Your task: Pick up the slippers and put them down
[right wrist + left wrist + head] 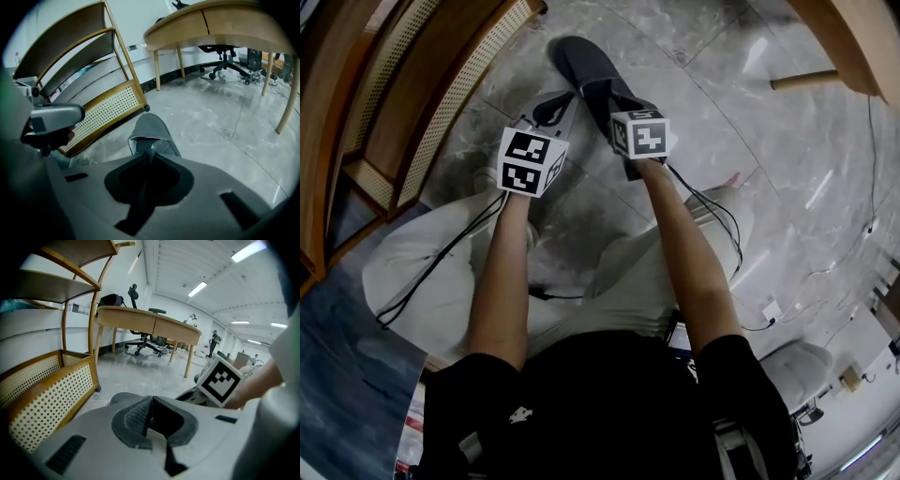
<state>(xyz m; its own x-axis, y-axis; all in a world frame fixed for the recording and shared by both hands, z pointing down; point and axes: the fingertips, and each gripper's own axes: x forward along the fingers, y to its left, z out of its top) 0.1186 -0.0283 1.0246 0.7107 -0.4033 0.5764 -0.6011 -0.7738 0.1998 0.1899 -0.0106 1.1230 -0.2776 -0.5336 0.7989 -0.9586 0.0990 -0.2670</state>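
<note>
My right gripper is shut on the back edge of a dark grey slipper, which points away from me just above the marble floor. In the right gripper view this slipper hangs straight ahead of the closed jaws of the right gripper. My left gripper sits close beside it, shut on a second grey slipper. In the left gripper view, only the second slipper's rounded top shows past the left gripper, whose jaws are pressed together.
A wooden shelf unit with cane panels stands close on the left, low rail near the slippers. A curved wooden desk and office chair stand farther off. Cables run over the floor at right.
</note>
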